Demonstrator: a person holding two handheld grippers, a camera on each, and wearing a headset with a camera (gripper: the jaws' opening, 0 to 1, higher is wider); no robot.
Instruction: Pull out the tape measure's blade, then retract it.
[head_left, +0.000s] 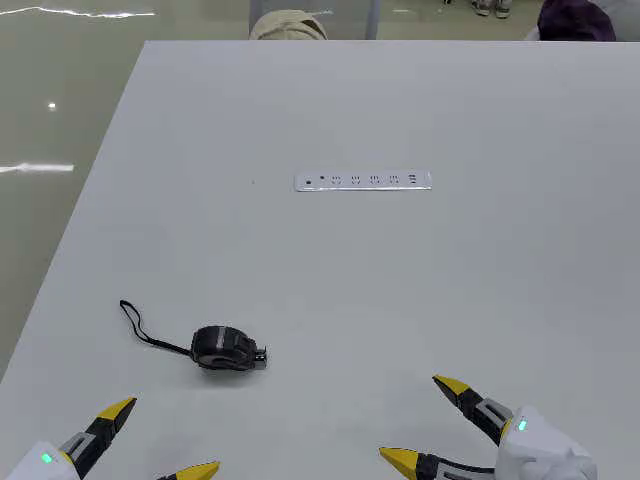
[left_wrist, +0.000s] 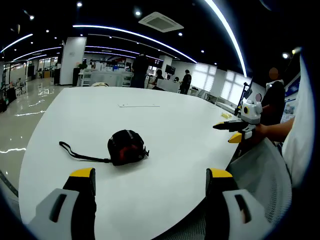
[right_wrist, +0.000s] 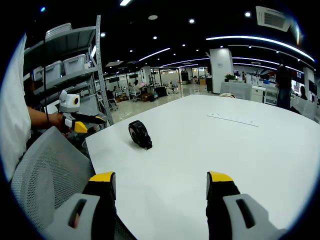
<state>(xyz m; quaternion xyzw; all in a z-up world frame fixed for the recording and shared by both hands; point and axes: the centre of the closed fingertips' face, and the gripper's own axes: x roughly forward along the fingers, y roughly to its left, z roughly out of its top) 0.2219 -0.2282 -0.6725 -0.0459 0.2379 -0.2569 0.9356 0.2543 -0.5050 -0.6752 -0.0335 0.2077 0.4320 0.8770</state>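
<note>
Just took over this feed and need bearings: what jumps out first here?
A black tape measure lies on the white table, near the front left, its strap trailing left. Farther back sits a white power strip. The left gripper and right gripper hover open at the near edge, holding nothing.

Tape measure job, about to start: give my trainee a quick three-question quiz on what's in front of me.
1. Fill in: the left tool and the right tool both have jaws standing ____.
2. What trails from the tape measure on the table?
A. a strap
B. a drawn-out blade
C. a plugged-in cable
3. True or false: the tape measure lies nearer the right tool than the left tool.

Key: 1 open; 2 A; 3 false.
</note>
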